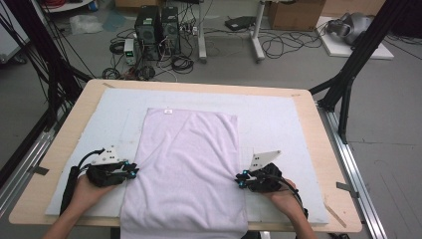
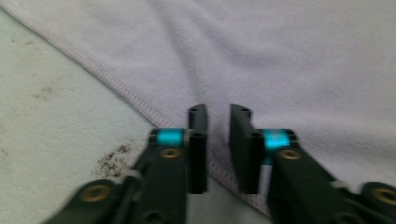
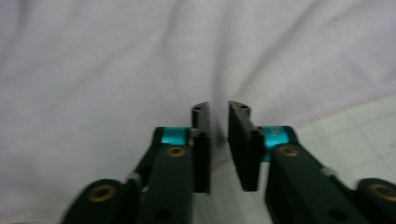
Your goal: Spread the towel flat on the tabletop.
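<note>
Between the two claws lies the towel (image 1: 186, 169), spread flat on the pale mat (image 1: 278, 119) of the worktop (image 1: 318, 149), with its long axis running away from us and its near end hanging over the worktop's front edge. The left claw (image 1: 133, 170) sits at the towel's left long hem and the right claw (image 1: 240, 178) at the right long hem, roughly level with each other, both in the near half of the cloth. Each claw points inward, so the cloth lies straight ahead of its jaws.

In the left gripper view the left claw (image 2: 218, 140) straddles the stitched hem (image 2: 116, 84), with a raised ridge of cloth running into the narrow gap. In the right gripper view the right claw (image 3: 218, 135) shows the same, a pinched fold rising between its jaws at the hem (image 3: 345, 105).

We read both claws as nearly clenched on a fold of towel edge, though we cannot tell whether the pads press firmly yet.

Neither hand is nearer, so we judge that the coming move needs both raised together, square to the long axis.
</note>
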`<state>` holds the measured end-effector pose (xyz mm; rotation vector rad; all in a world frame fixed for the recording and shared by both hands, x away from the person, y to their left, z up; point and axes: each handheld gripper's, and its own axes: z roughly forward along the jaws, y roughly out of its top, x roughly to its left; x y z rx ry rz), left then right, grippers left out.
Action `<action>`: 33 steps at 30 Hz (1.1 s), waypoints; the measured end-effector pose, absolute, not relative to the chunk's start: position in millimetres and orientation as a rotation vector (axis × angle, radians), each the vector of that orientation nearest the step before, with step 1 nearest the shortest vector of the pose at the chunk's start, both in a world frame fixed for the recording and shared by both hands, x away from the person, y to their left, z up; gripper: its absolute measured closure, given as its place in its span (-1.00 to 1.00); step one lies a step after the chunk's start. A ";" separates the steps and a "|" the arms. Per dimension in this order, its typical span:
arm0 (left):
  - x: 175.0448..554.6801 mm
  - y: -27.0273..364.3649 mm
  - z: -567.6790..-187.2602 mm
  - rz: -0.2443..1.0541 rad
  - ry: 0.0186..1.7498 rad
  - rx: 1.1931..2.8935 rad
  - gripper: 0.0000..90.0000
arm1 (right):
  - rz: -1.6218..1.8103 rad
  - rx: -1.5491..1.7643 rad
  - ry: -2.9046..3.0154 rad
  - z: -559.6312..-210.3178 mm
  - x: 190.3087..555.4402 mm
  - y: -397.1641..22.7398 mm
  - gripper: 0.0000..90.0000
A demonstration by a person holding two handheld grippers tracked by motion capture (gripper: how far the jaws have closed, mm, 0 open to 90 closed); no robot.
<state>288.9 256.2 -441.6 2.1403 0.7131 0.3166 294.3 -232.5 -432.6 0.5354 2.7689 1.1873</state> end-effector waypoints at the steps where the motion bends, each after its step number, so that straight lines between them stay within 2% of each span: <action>1: 285.2 254.6 -440.1 0.300 0.702 2.134 0.53 | 1.211 0.523 2.768 -430.8 291.7 -232.1 0.60; 8: 254.4 236.9 -435.1 0.219 0.571 2.153 0.40 | 1.276 0.343 2.803 -425.8 249.8 -218.7 0.39; 13: 245.9 237.2 -438.9 0.214 0.558 2.184 0.37 | 1.171 0.273 2.876 -436.3 230.1 -215.1 0.42; 18: 243.1 243.3 -444.6 0.221 0.581 2.192 0.33 | 1.176 0.250 2.888 -440.1 219.9 -221.4 0.53; 26: 258.9 241.4 -435.0 0.247 0.599 2.142 0.20 | 1.254 0.410 2.774 -429.4 252.5 -226.2 0.38; 33: 284.3 240.7 -429.0 0.274 0.661 2.089 0.02 | 1.287 0.529 2.687 -419.0 293.6 -222.9 0.14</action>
